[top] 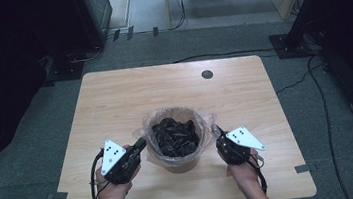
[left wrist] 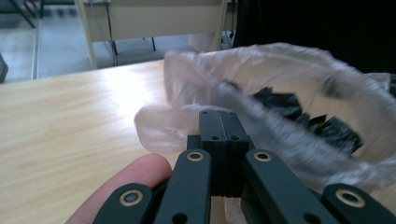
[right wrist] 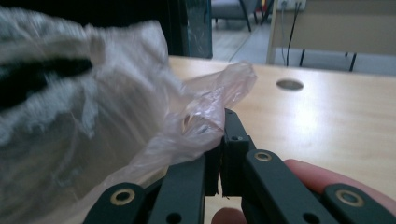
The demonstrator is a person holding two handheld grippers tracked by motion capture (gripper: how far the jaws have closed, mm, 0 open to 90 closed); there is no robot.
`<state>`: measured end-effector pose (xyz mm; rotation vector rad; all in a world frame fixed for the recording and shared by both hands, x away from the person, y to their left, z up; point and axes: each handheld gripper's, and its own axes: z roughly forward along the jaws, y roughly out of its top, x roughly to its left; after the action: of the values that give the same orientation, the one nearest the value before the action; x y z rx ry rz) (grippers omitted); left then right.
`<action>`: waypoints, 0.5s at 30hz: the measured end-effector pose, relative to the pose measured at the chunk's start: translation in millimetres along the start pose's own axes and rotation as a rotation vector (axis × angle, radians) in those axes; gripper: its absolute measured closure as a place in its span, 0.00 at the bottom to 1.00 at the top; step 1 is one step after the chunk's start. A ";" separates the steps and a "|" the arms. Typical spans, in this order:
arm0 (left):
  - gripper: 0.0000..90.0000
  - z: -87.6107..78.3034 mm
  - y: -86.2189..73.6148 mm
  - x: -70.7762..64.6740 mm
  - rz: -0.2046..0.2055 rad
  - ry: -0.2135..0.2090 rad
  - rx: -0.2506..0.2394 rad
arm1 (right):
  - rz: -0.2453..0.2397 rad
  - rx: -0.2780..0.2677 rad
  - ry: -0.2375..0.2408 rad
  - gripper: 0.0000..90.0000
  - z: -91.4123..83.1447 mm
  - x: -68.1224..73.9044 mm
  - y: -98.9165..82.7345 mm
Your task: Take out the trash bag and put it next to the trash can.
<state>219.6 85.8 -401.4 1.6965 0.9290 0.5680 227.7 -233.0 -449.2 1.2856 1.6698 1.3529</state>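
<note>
The left gripper (left wrist: 219, 122) is clamped on the left edge of the clear bag (top: 154, 132), and the right gripper (right wrist: 223, 122) pinches a bunched fold of its right edge. The bag lines a bucket (top: 182, 164) at the counter's (top: 114, 96) near middle, hiding most of it. The dark contents (top: 175, 137) are too crumpled to identify.

each gripper (top: 142, 144) (top: 215, 131) is black, with a grey three-cornered plate (top: 112, 154) on top that has small black dots. brass rings (left wrist: 131, 197) sit in the black jaws. black cables (top: 93, 182) trail behind.
</note>
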 end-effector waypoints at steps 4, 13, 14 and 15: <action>1.00 1.1 14.4 -3.7 0.018 -0.009 -0.017 | -0.012 -0.034 0.010 1.00 -0.3 3.4 19.6; 0.94 0.7 14.6 1.3 0.024 0.026 -0.030 | -0.068 -0.100 0.099 1.00 0.6 30.7 61.6; 0.89 0.8 7.5 4.7 0.015 0.041 -0.016 | -0.077 -0.104 0.109 1.00 1.0 34.4 64.7; 0.84 1.1 -0.1 9.1 0.000 0.061 -0.002 | -0.084 -0.105 0.115 1.00 1.4 37.7 67.2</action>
<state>225.7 92.5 -402.6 1.6850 0.9720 0.6233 236.4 -197.2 -381.4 1.0836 1.6860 1.4679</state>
